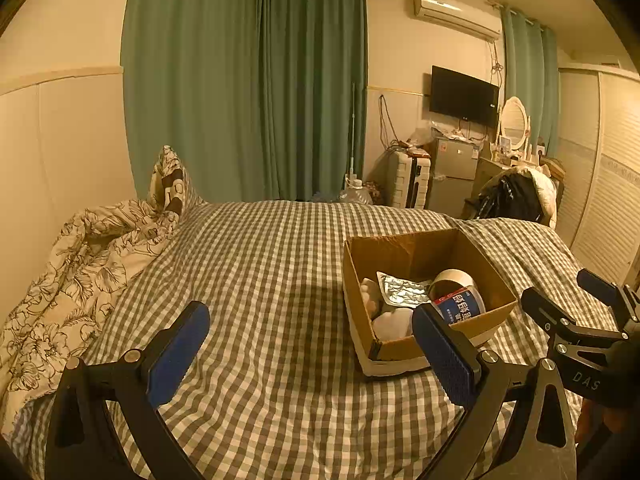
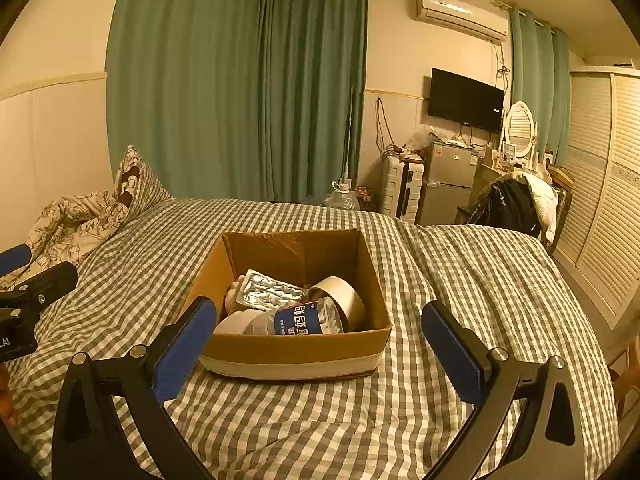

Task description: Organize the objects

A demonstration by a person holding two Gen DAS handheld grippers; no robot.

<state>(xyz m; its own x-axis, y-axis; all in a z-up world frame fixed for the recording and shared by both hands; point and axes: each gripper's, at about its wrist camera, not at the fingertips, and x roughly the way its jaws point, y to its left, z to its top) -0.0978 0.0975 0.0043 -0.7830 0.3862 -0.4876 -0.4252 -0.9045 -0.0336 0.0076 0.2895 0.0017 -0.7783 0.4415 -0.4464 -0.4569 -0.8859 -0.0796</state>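
An open cardboard box (image 2: 296, 346) sits on the checked bed, also in the left wrist view (image 1: 400, 350). Inside lie a foil blister pack (image 2: 270, 292), a tape roll (image 2: 344, 298), a blue-labelled bottle (image 2: 304, 320) and white items (image 1: 394, 320). My right gripper (image 2: 320, 344) is open and empty, fingers on either side of the box's near wall. My left gripper (image 1: 310, 344) is open and empty over bare bedsheet, left of the box. The right gripper also shows at the right of the left wrist view (image 1: 580, 304).
A floral duvet (image 1: 80, 264) and pillow (image 1: 170, 180) lie bunched at the bed's left. Beyond the bed stand green curtains (image 2: 240, 80), a small fridge (image 2: 448, 184), a wall TV (image 2: 466, 100), a chair with clothes (image 2: 516, 204) and a louvred wardrobe (image 2: 600, 200).
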